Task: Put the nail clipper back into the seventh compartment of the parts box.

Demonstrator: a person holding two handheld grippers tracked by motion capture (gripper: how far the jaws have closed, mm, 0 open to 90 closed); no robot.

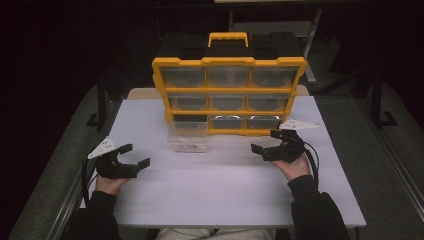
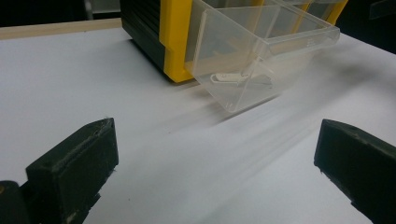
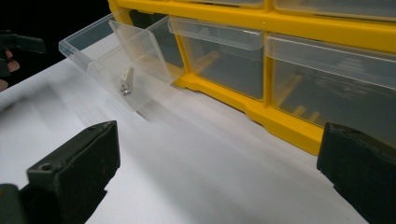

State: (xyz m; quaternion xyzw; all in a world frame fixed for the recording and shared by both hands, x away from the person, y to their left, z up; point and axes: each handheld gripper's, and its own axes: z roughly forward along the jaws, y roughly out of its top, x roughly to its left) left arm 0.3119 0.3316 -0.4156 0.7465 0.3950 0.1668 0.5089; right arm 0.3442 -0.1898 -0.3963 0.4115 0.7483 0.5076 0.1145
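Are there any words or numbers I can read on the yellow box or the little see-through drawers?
None can be read.
The yellow organiser shows no label or brand.
The clear drawers have faint raised marks on their front lips, too small and blurred to read.
The pulled-out drawer holds a small white part with no writing visible.

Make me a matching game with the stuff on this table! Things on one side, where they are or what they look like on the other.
Things:
1. organizer handle
2. bottom-left drawer
3. left claw
4. small pale part

Descriptions:
A. lying inside the clear drawer
B. yellow, at the very top of the organizer
C. pulled out and tipped forward onto the table
D. open, holding nothing, low over the table

Pairs: 1-B, 2-C, 3-D, 4-A
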